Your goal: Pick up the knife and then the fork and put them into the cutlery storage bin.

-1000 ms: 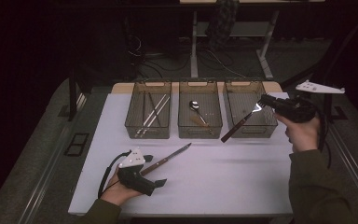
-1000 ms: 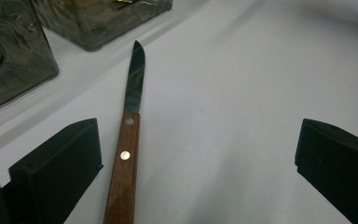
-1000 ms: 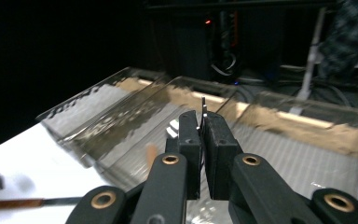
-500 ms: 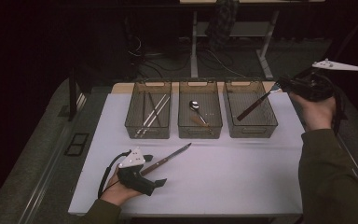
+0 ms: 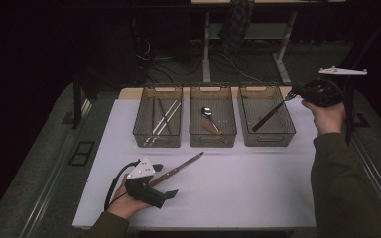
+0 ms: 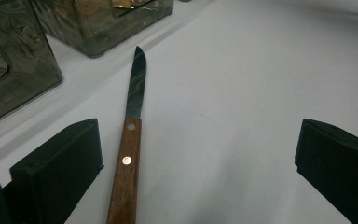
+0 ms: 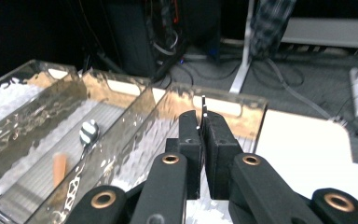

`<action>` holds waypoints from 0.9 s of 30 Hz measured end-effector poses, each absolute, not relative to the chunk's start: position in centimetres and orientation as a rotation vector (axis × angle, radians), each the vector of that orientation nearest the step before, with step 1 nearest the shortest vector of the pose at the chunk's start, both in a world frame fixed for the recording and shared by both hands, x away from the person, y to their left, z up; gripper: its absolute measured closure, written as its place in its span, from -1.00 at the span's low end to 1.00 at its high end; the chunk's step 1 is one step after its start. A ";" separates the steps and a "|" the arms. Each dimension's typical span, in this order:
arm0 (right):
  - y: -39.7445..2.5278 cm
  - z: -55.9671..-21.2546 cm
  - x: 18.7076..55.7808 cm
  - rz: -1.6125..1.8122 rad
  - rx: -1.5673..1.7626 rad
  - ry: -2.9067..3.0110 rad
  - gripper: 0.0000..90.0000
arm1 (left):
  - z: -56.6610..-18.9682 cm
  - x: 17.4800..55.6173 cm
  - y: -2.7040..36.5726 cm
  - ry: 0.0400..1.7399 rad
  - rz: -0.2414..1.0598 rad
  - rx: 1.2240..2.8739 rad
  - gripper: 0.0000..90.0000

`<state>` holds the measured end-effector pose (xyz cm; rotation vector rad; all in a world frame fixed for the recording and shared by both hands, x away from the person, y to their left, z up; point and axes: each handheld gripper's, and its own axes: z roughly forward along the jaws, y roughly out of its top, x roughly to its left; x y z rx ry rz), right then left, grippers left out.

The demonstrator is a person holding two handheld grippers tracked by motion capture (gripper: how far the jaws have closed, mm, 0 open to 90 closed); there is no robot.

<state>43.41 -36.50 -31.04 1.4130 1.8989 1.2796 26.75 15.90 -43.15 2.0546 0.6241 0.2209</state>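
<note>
lowering the fork (image 5: 270, 112) handle-first into the 3 o'clock bin (image 5: 266, 139), right gripper (image 7: 202, 122) jaws clamped on its tines; left gripper (image 5: 159, 184) rests wide beside the knife (image 6: 129, 148).

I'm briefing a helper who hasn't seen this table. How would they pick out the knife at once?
Start at the white table and its row of three clear bins along the far edge. In front of the bins, near the left gripper, the knife lies flat on the bare tabletop. It is the one utensil outside a bin, with a riveted wooden handle and a pointed blade aimed at the bins.
</note>
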 end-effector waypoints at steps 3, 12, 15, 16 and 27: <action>-36.3 -32.3 43.8 1.277 1.435 1.933 0.91 | -43.2 26.7 15.9 0.623 0.214 2.055 -1.00; -36.5 -35.0 45.2 1.222 1.492 2.034 0.90 | -43.0 26.6 15.5 0.606 0.218 2.070 -1.00; -36.8 -35.8 45.9 1.247 1.512 2.030 0.87 | -43.0 26.6 15.5 0.606 0.219 2.067 -1.00; -36.8 -36.2 46.2 1.219 1.515 2.033 0.82 | -43.0 26.6 15.6 0.606 0.221 2.067 -1.00; -37.6 -39.3 46.8 1.077 1.604 1.971 -0.15 | -42.8 26.5 15.8 0.606 0.228 2.056 -1.00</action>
